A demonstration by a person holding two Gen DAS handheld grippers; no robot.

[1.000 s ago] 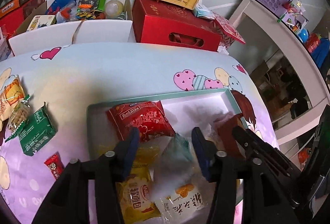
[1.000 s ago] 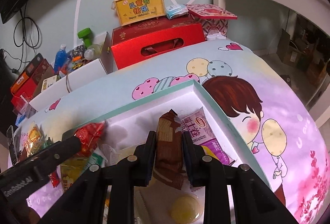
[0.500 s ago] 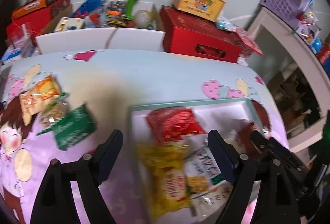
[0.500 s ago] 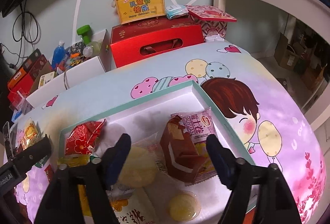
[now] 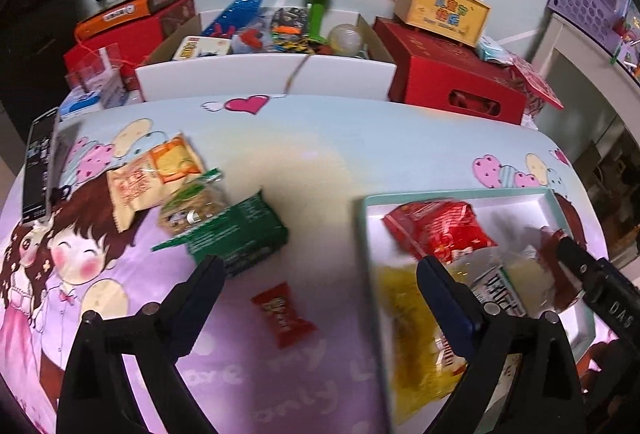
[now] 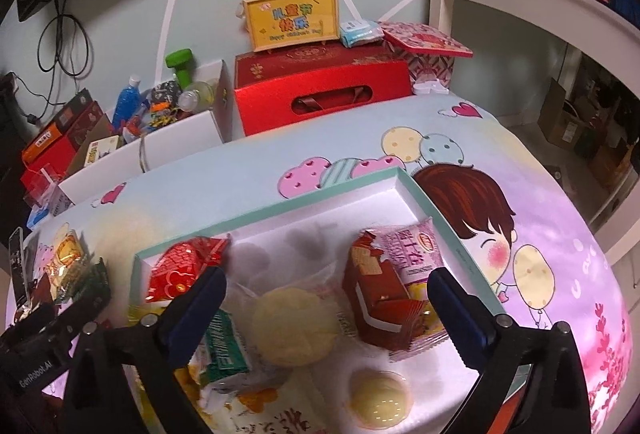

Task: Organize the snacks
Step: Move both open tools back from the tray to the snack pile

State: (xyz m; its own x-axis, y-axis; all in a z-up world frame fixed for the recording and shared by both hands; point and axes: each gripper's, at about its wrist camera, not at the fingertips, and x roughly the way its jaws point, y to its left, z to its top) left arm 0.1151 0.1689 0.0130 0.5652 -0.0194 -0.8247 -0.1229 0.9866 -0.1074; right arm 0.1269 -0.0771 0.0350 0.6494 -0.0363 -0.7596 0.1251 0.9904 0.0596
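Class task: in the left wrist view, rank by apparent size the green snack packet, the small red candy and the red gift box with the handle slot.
1. red gift box
2. green snack packet, though nearer the camera
3. small red candy

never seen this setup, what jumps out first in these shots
The white tray with a teal rim, crowded with snack packets, the brown wafer pack leaning on a pink one. Both grippers, left and right, hang open; left of the tray lie loose snacks, including a small red candy.
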